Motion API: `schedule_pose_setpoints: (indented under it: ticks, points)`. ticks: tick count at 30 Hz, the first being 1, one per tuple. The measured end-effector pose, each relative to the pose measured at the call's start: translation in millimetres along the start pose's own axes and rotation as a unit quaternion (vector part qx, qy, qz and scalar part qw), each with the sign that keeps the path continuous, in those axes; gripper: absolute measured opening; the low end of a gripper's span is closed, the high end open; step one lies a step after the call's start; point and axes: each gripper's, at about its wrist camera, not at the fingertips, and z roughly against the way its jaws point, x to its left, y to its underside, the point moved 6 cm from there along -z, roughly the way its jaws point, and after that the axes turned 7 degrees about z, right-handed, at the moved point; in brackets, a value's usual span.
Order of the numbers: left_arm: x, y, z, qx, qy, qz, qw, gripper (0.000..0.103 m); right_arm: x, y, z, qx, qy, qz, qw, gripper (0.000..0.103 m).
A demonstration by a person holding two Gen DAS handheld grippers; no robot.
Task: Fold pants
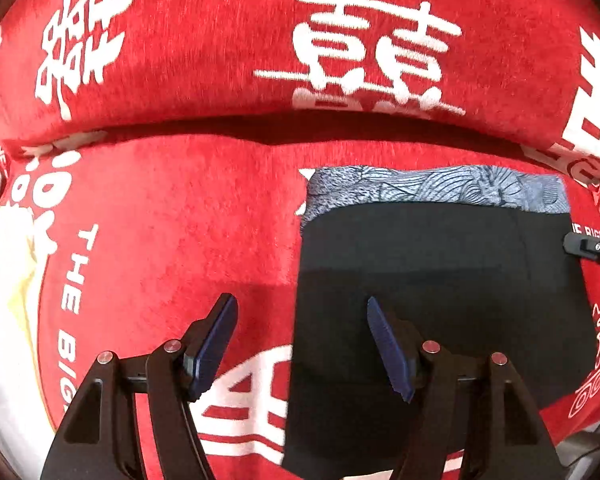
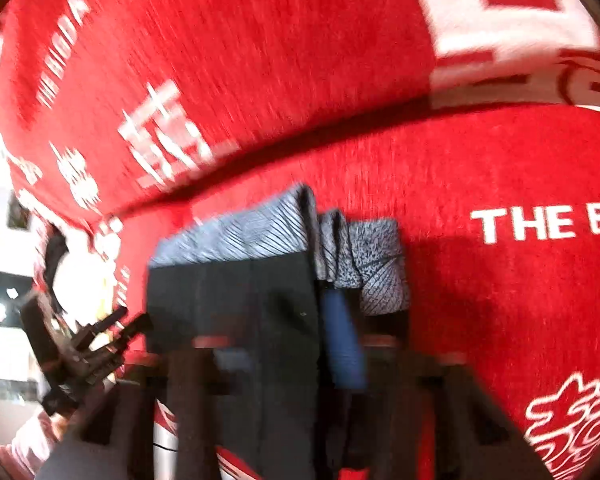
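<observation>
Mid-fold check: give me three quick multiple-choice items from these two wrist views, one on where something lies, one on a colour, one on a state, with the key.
1. Where does the patterned grey band of the pants lie?
A. At the far edge, toward the cushion seam
B. At the near edge, under the left tongs
C. Hanging off the sofa

2. What colour is the cover under the pants?
A. Blue with stripes
B. Red with white print
C. Plain grey

3. How do the left tongs stand?
A. Shut on the waistband
B. Shut on nothing
C. Open, over the left edge of the pants

Key: 1 A, the band runs along the far side in the left wrist view. 2 B, red cloth with white characters fills both views. 3 C, both pads stand apart with red cover and black cloth showing between them.
</observation>
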Motion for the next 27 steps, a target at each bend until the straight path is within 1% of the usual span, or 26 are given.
schedule_pose_setpoints:
  ticks: [1, 3, 5, 7, 10, 11, 12, 13, 14, 18, 24, 27]
  points:
    - [-3.9, 2.2, 0.7, -0.001, 0.005, -0.006, 1.0, 0.068, -0.3, 0.4, -2.6, 0.006, 0.006, 0.003, 1.0, 0.011]
    - [-16.9, 10.4, -0.8, 0.0, 0.014, -0.03, 0.9994, 0.069, -0.6, 4.3, 2.1, 0.005, 0.016, 0.01, 1.0, 0.01]
    - [-25.2, 17.4, -4.0, 0.002, 0.011, -0.043, 0.999, 0.075, -6.9, 15.5, 0.3, 0.024, 0.04, 0.009, 0.999, 0.007]
    - [-30.2, 18.3, -3.8, 0.003, 0.012, -0.046, 0.9989, 0.075, -13.1, 27.9, -1.1, 0.043, 0.068, 0.011, 0.997, 0.0]
    - [-29.9, 18.8, -5.8, 0.016, 0.018, -0.035, 0.9991, 0.075, -8.6, 36.3, 10.9, 0.04, 0.081, 0.011, 0.996, 0.001]
    - [-29.2, 17.9, -6.4, 0.019, 0.022, -0.032, 0.9991, 0.075, -8.8, 41.9, 15.9, 0.042, 0.085, 0.006, 0.995, 0.005]
    - [-29.3, 18.4, -6.7, 0.022, 0.023, -0.033, 0.9989, 0.076, -7.1, 46.8, 18.5, 0.045, 0.086, -0.001, 0.995, 0.005]
    - [-28.8, 17.5, -7.6, 0.024, 0.021, -0.035, 0.9989, 0.08, -5.5, 52.8, 21.9, 0.049, 0.089, -0.011, 0.995, 0.005]
    - [-28.1, 17.3, -7.5, 0.024, 0.018, -0.038, 0.9988, 0.08, -4.4, 58.2, 25.0, 0.049, 0.092, -0.017, 0.994, 0.005]
    - [-28.1, 19.6, -4.1, 0.036, 0.021, -0.039, 0.9984, 0.08, 9.9, 72.7, 39.2, 0.026, 0.115, -0.014, 0.993, 0.005]
    - [-20.2, 16.1, -1.5, 0.047, 0.018, -0.046, 0.9977, 0.08, 36.8, 78.7, 51.0, -0.006, 0.173, 0.016, 0.985, 0.005]
    - [-14.3, 16.2, 1.2, 0.051, 0.018, -0.055, 0.997, 0.08, 34.8, 81.4, 57.7, -0.011, 0.183, 0.001, 0.983, 0.005]
